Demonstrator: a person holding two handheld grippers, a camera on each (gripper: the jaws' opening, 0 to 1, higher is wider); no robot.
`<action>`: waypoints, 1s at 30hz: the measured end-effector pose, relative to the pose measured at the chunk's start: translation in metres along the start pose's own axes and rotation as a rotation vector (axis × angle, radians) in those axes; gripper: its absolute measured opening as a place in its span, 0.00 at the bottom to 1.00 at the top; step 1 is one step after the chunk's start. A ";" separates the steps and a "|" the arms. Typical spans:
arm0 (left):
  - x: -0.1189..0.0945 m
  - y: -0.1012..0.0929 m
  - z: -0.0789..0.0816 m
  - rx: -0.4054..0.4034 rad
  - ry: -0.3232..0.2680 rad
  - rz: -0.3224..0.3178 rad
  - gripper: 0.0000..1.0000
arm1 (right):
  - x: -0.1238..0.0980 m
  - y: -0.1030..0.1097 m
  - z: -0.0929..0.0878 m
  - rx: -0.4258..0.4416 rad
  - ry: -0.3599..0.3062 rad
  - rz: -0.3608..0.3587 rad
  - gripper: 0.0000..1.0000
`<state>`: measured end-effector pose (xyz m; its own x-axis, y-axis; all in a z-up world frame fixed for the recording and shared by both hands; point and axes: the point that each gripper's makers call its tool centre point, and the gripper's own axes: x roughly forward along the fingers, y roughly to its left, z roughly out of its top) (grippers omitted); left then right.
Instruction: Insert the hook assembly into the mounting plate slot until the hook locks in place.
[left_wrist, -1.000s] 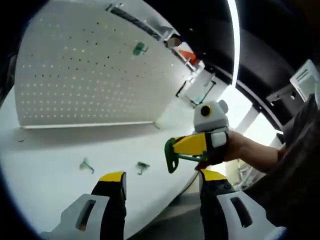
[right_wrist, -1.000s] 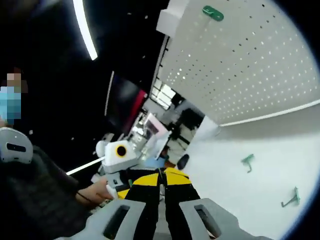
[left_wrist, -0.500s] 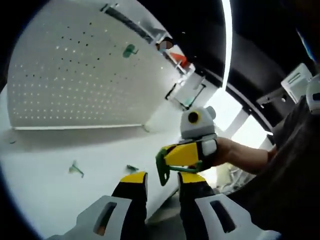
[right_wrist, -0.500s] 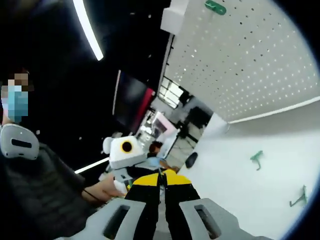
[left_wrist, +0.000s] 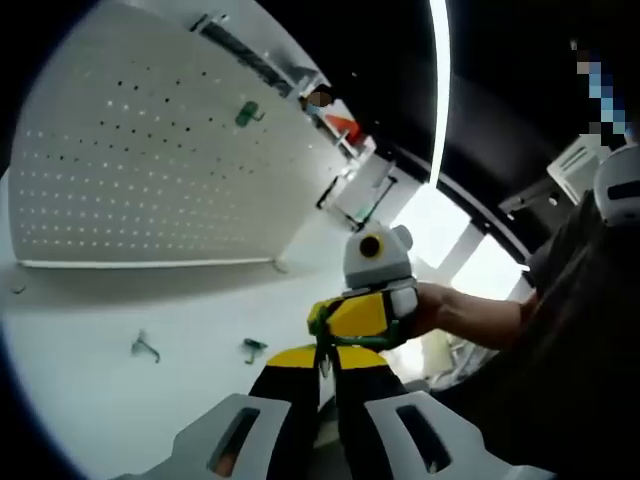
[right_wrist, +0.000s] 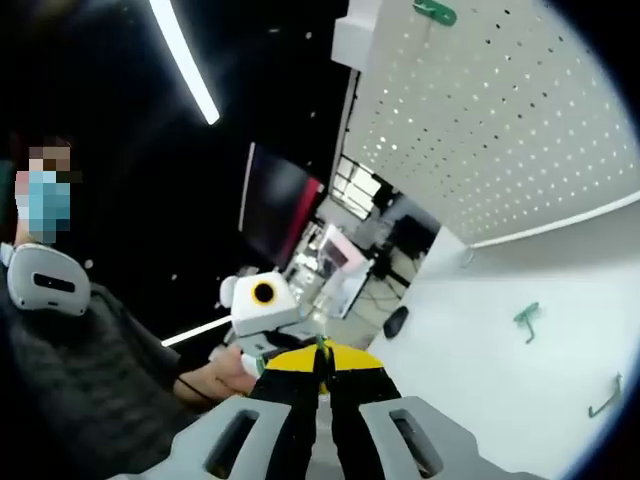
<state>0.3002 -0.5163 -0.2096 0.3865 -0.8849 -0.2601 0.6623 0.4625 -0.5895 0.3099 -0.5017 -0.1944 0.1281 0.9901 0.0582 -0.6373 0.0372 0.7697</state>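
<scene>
White pegboard (left_wrist: 150, 150) rises behind the desk (left_wrist: 120, 400). Both tongs, left (left_wrist: 318, 365) and right (left_wrist: 330, 322), pinch one green hook (left_wrist: 318, 322). Hold it level when transferring.

4 green hooks (left_wrist: 321, 330), 1 pegboard (left_wrist: 130, 170), 2 tools (left_wrist: 318, 358).

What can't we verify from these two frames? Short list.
- Left gripper view: whether the left gripper grips the green hook; the jaws cover the contact.
- Right gripper view: what the right gripper pinches; the jaws hide it.
- Pegboard: mounted hook too small to judge locking.
</scene>
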 end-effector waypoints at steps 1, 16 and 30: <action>0.000 -0.001 0.001 0.003 0.000 -0.003 0.03 | 0.000 0.001 0.000 -0.004 0.003 -0.003 0.02; 0.009 0.009 -0.004 0.062 0.070 0.055 0.01 | -0.001 -0.011 -0.001 -0.292 0.105 -0.146 0.03; 0.000 0.030 -0.005 0.097 0.119 0.176 0.01 | -0.009 -0.021 0.006 -0.515 0.232 -0.341 0.00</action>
<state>0.3167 -0.5031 -0.2315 0.4270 -0.7877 -0.4441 0.6519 0.6085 -0.4526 0.3263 -0.5125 -0.2077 0.2567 0.9127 -0.3180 -0.8796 0.3569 0.3144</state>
